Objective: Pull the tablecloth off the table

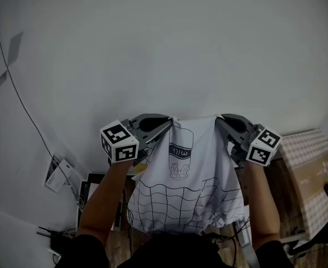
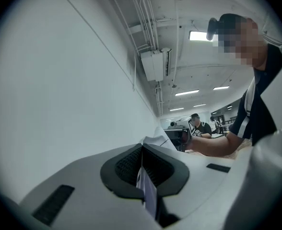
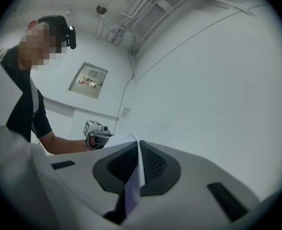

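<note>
The tablecloth (image 1: 189, 183) is white, printed with a black grid and a milk-carton drawing. It hangs in front of me, stretched by its top corners between both grippers. My left gripper (image 1: 163, 124) is shut on the upper left corner, and my right gripper (image 1: 222, 121) is shut on the upper right corner. In the left gripper view a thin fold of the cloth (image 2: 148, 195) is pinched between the dark pads of the left gripper (image 2: 142, 169). The right gripper view shows a cloth edge (image 3: 134, 188) clamped in the right gripper (image 3: 138, 164). The table itself is hidden.
A white wall (image 1: 164, 49) fills most of the head view, with a cable (image 1: 19, 94) running down its left side. A checked-cloth surface (image 1: 309, 166) stands at the right. Adapters and wires (image 1: 58, 175) lie low at the left. People sit at desks (image 2: 198, 126) far off.
</note>
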### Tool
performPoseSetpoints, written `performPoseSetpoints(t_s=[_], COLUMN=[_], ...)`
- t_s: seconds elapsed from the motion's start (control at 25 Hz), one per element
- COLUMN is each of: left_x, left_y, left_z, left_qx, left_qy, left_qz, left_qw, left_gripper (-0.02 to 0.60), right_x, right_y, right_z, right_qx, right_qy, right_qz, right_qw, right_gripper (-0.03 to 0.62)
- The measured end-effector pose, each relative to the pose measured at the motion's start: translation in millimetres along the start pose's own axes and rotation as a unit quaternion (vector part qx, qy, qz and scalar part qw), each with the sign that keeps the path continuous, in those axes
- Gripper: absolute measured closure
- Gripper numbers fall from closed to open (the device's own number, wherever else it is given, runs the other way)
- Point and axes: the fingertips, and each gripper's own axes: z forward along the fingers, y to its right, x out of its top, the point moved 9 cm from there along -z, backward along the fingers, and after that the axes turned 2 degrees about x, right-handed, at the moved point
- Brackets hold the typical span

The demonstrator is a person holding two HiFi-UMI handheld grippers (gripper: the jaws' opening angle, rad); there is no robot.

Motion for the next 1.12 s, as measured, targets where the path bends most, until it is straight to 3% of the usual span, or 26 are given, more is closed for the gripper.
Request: performPoseSetpoints(t_s=[0.16,0.4,0.68,0.84,1.12], left_x=[29.2,100.0,141.3,148.9,128.2], left_y=[-1.3,-27.6,14.8,25.4,5.8], left_z=[-7.6,54.2,39.8,41.2,50.7], left_qx=[0.0,0.006,-0.003,-0.002,-0.002], left_qy=[0.046,0.059,0.073,0.079,0.077], left_qz=[0.005,0.034,0.096,0.111,0.092], left_qw=[0.9989,0.9977,0.9927,0.9908,0.9927], left_gripper=[0.569,0.568,0.568,0.568,0.568], right_x=[28.1,89.1,122.2,128.9,112.1], right_y=[-7.1,61.0,25.0,19.4,36.3], right_z=[1.6,-9.5,-28.5,-35.2,-24.0], right_qx=[-0.001,0.006,0.009,0.012,0.022], right_qy=[0.032,0.069,0.097,0.101,0.09], right_qz=[-0.012,-0.024,-0.071,-0.084,-0.093], right_qw=[0.999,0.997,0.993,0.991,0.991], right_gripper=[0.572,0.572,0.572,0.572,0.572])
